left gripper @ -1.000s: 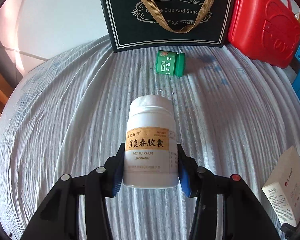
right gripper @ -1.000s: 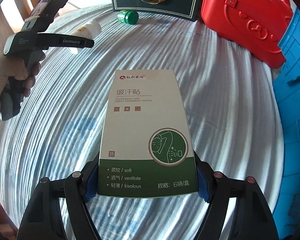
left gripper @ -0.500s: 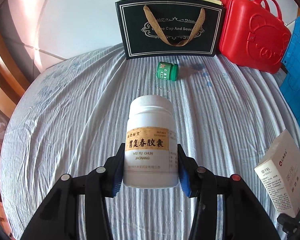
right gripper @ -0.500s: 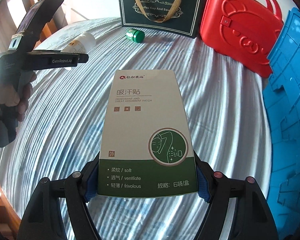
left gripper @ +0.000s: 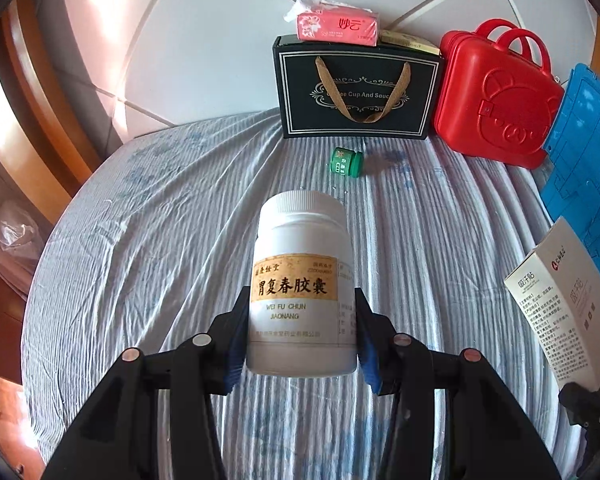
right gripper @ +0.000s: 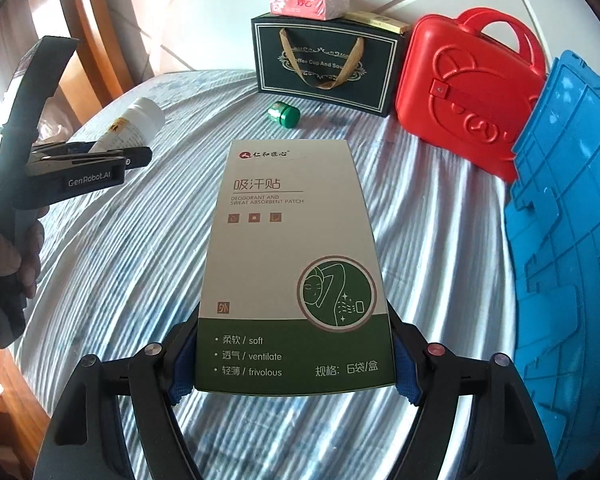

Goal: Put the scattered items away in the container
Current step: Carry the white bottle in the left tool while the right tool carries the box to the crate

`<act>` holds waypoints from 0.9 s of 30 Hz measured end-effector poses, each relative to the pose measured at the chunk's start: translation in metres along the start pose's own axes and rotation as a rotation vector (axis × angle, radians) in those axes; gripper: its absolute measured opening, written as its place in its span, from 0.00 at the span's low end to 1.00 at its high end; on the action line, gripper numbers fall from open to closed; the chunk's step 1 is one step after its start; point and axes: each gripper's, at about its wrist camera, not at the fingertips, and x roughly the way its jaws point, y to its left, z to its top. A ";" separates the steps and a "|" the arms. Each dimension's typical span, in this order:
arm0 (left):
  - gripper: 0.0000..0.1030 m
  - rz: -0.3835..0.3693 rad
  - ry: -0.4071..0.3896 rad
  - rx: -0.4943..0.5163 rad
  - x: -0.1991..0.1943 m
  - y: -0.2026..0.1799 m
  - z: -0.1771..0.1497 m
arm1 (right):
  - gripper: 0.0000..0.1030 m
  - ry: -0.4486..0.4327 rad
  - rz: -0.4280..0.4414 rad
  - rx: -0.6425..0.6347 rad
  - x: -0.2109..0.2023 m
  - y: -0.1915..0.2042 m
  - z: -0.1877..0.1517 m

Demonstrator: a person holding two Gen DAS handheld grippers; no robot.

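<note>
My left gripper (left gripper: 302,340) is shut on a white pill bottle (left gripper: 303,280) with an orange label, held above the striped cloth. My right gripper (right gripper: 292,364) is shut on a white and green patch box (right gripper: 292,264), also held above the cloth. The box shows at the right edge of the left wrist view (left gripper: 564,304). The bottle (right gripper: 138,124) and left gripper (right gripper: 132,158) show at the left of the right wrist view. A small green jar (left gripper: 346,163) lies on its side near the back. A blue crate (right gripper: 572,248) stands at the right.
A dark gift bag (left gripper: 358,92) with a pink tissue pack (left gripper: 338,29) on top stands at the back. A red case (left gripper: 496,96) stands beside it, next to the blue crate (left gripper: 588,168). A wooden frame (left gripper: 32,112) lies left of the cloth-covered table (left gripper: 140,260).
Both grippers have pulled back and up with their items. The bag, red case and green jar look smaller and farther away, and the wall behind them has come into view.
</note>
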 end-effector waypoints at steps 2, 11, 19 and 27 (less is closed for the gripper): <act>0.44 0.006 -0.003 -0.018 -0.011 0.004 -0.002 | 0.74 -0.015 0.006 -0.007 -0.011 0.001 0.002; 0.44 0.012 -0.049 -0.072 -0.071 0.011 -0.006 | 0.74 -0.060 0.039 -0.010 -0.054 0.002 0.007; 0.44 0.021 -0.114 -0.063 -0.125 0.001 0.006 | 0.74 -0.110 0.051 -0.034 -0.096 -0.005 0.004; 0.44 0.011 -0.170 -0.038 -0.167 -0.023 0.023 | 0.74 -0.166 0.054 -0.043 -0.139 -0.017 0.001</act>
